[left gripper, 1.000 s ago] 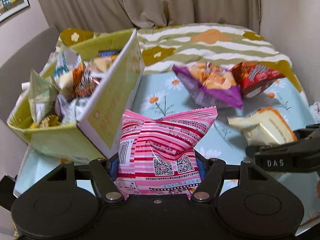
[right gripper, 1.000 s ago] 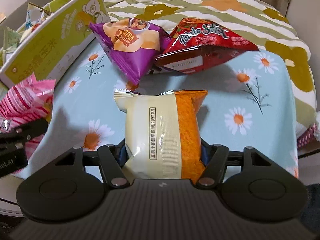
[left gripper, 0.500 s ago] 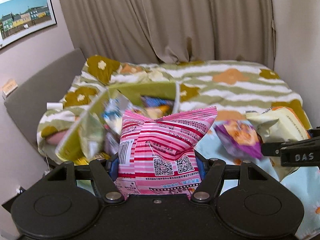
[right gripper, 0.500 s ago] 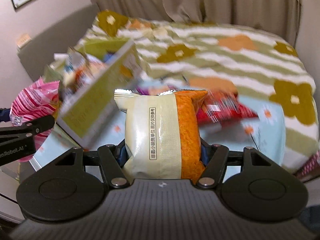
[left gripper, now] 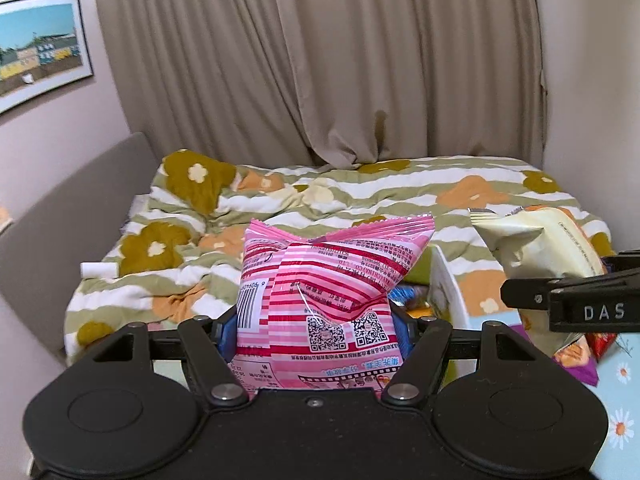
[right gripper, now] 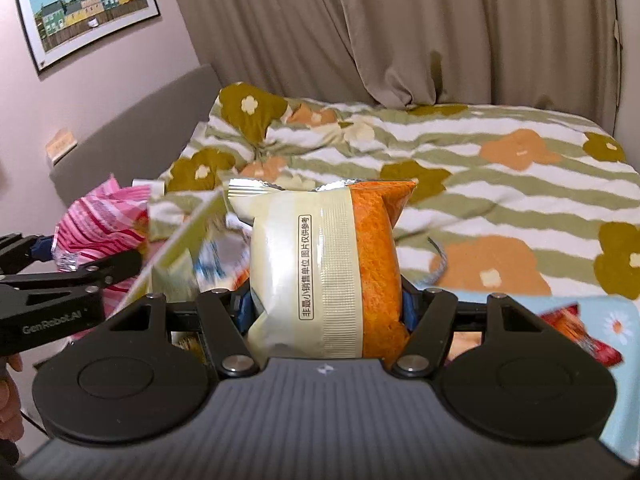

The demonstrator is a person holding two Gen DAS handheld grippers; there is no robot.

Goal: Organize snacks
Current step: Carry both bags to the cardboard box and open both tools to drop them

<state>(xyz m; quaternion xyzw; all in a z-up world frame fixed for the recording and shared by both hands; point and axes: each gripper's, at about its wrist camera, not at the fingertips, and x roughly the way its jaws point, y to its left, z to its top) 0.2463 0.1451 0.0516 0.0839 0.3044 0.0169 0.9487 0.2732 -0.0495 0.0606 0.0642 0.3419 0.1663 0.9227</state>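
Note:
My left gripper (left gripper: pixel 314 332) is shut on a pink striped snack bag (left gripper: pixel 320 296) and holds it up in the air. The bag also shows at the left of the right wrist view (right gripper: pixel 100 228). My right gripper (right gripper: pixel 326 304) is shut on a cream and orange snack bag (right gripper: pixel 324 272), also lifted; it shows at the right of the left wrist view (left gripper: pixel 536 240). The green and white snack box (right gripper: pixel 176 248) sits low between the two grippers, blurred, with several packets inside. Its white wall shows in the left wrist view (left gripper: pixel 448 300).
A red snack bag (right gripper: pixel 580 336) and a purple one (left gripper: pixel 576 364) lie on the blue daisy cloth (left gripper: pixel 620 400) at lower right. Behind is a bed with a striped flower quilt (right gripper: pixel 480 168), a grey headboard (left gripper: pixel 60 216) and curtains (left gripper: pixel 360 60).
Both grippers have risen and tilted up with their bags. The view went from the table and open box to the bed and curtains. The box now lies low between the grippers.

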